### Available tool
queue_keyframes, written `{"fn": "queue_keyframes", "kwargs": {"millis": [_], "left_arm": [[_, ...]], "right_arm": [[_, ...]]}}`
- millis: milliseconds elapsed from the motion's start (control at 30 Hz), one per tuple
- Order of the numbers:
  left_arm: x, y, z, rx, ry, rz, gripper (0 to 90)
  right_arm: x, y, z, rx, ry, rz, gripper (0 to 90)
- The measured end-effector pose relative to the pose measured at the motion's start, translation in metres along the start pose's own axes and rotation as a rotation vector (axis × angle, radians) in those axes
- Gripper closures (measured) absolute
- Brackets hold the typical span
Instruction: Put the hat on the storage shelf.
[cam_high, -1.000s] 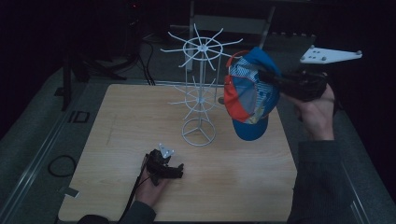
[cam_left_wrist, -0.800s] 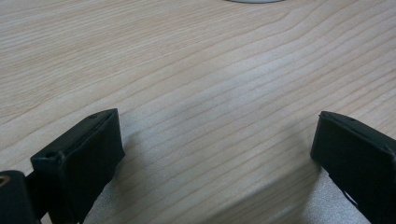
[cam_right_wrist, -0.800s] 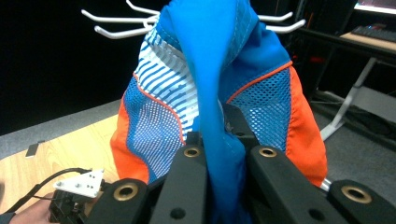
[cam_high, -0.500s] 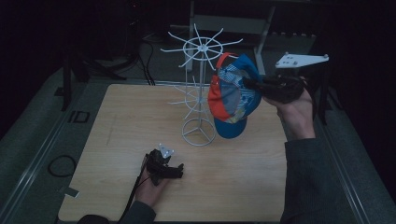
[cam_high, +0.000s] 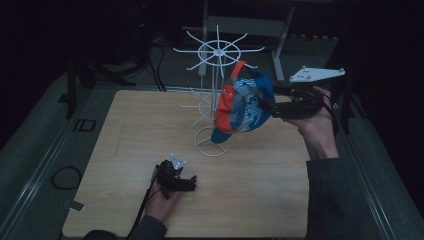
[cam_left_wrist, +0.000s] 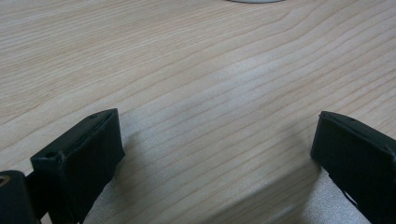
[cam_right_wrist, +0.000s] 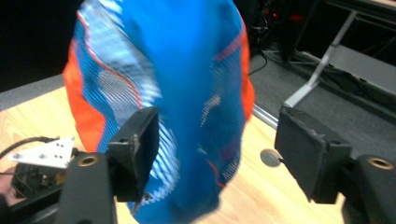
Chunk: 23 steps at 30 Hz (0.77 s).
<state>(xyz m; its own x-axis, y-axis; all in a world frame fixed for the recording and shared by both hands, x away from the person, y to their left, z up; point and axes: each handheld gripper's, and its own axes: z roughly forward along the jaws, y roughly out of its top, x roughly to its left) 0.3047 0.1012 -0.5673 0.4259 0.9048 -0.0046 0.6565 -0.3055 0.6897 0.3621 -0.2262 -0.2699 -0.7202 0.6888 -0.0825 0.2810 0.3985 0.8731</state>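
Right tongs (cam_high: 270, 106): jaws have just been opening and stand wide, pads clear of the cap (cam_high: 242, 107) that hangs between and ahead of them. Left tongs (cam_high: 192, 184): also open, empty, resting low on the surface (cam_high: 125, 130) at lower centre of the high view.

Cap location: centre-right of the high view, apparently draped on a prong of the white wire rack (cam_high: 217, 55); cannot tell for sure that a prong carries it. Its long axis runs near vertical, crown up, brim down toward the rack's ring base. It lies directly left of the right tongs, well apart from the left.

Materials: soft fabric cap, blue with orange panels and mesh-like patches (cam_right_wrist: 187, 93); thin rigid wire rack; pale wood-grain surface, smooth.
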Motion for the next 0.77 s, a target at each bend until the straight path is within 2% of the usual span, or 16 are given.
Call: {"fn": "queue_keyframes", "kwargs": {"millis": [167, 467, 767], "left_arm": [[0.0, 0.0, 0.0, 0.001, -0.003, -0.003, 2.6], [0.0, 0.0, 0.0, 0.0, -0.001, -0.002, 2.6], [0.0, 0.0, 0.0, -0.001, -0.001, -0.003, 2.6]], "right_arm": [[-0.001, -0.013, -0.001, 0.015, 0.002, 0.022, 25.3], [0.007, -0.036, 0.003, 0.054, 0.016, 0.011, 24.7], [0.014, -0.041, 0.003, 0.057, 0.033, -0.004, 22.2]]}}
